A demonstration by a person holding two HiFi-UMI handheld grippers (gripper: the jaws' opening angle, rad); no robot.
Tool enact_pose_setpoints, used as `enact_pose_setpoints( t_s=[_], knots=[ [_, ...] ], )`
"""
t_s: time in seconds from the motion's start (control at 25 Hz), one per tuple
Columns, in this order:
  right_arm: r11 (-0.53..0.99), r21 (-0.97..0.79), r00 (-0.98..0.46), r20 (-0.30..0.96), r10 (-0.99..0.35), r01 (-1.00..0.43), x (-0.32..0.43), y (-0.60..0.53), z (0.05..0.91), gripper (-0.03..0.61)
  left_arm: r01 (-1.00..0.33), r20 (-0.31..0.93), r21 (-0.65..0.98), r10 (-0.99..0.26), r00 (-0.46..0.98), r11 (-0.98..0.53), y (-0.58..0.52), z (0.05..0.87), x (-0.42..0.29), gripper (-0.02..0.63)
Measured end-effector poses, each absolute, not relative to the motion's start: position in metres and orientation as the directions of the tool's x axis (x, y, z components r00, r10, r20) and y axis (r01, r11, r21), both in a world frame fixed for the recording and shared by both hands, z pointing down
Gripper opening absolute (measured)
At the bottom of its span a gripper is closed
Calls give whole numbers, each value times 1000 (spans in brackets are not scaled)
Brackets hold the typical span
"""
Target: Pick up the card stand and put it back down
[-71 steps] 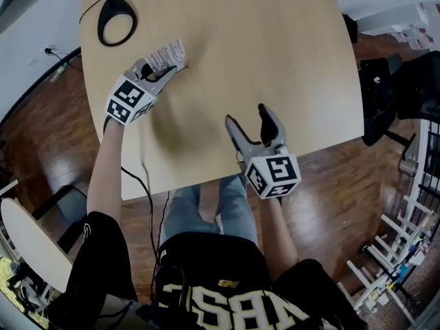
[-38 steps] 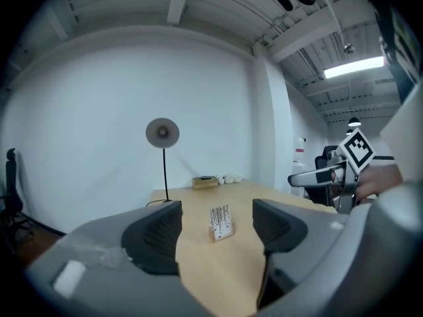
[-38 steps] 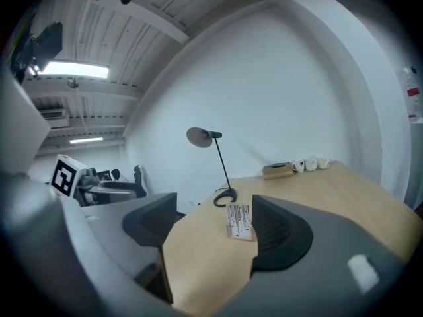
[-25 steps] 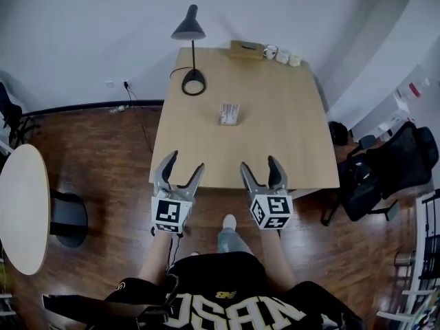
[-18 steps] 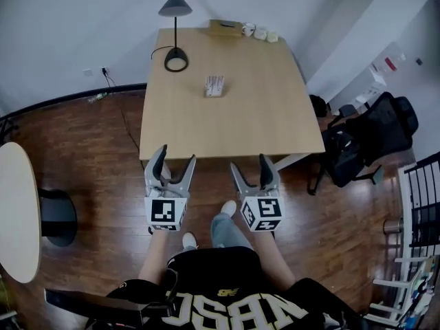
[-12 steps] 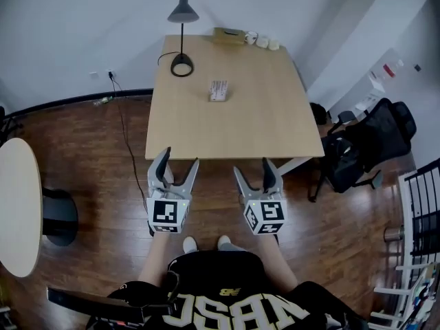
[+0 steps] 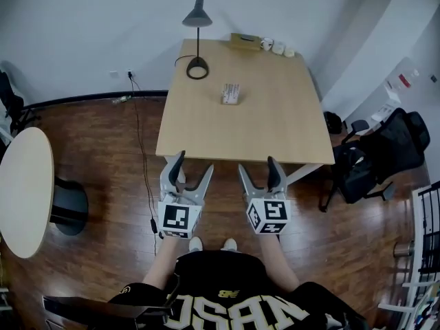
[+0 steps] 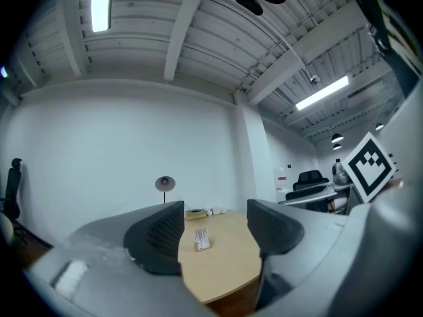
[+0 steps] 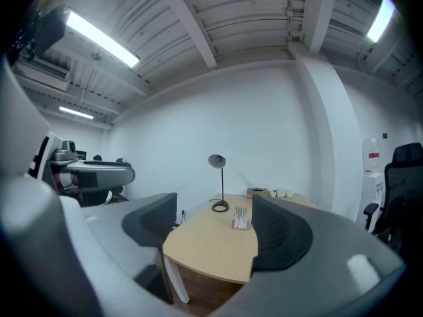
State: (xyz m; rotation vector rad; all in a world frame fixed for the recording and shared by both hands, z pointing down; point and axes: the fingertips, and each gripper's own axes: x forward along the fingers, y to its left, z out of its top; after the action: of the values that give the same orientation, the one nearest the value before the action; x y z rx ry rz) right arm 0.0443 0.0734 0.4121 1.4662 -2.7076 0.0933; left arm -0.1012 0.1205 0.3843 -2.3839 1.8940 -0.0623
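The card stand (image 7: 231,93), a small white upright card holder, rests on the wooden table (image 7: 275,133) toward its far half. Nothing touches it. I stand back from the table. Both grippers hang over the wood floor just short of the table's near edge. My left gripper (image 7: 194,163) is open with nothing between its fingers, and so is my right gripper (image 7: 257,165). In the left gripper view the card stand (image 8: 201,238) shows far off between the pads. The right gripper view has the card stand (image 9: 240,218) close to the right pad (image 9: 281,236).
A black desk lamp (image 7: 197,47) stands at the table's far left. A tan box (image 7: 245,42) and white cups (image 7: 278,47) line the far edge. A round pale table (image 7: 24,191) is at the left, black chairs (image 7: 385,157) at the right, a cable (image 7: 141,150) on the floor.
Earlier my left gripper was at the card stand on the table. Since then both grippers have drawn back off the table to just short of its near edge. The stand stays put.
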Motion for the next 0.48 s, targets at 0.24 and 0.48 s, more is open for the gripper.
enact_pose_setpoints(
  t_s=[0.24, 0.48],
  knots=[
    [507, -59, -510, 64, -858, -860, 68, 70, 409, 347, -965, -11, -129, -972, 233, -230, 131, 381, -92, 295],
    [503, -51, -506, 85, -858, -863, 78, 74, 417, 341, -967, 11, -130, -976, 218, -218, 136, 389, -93, 285]
  ],
)
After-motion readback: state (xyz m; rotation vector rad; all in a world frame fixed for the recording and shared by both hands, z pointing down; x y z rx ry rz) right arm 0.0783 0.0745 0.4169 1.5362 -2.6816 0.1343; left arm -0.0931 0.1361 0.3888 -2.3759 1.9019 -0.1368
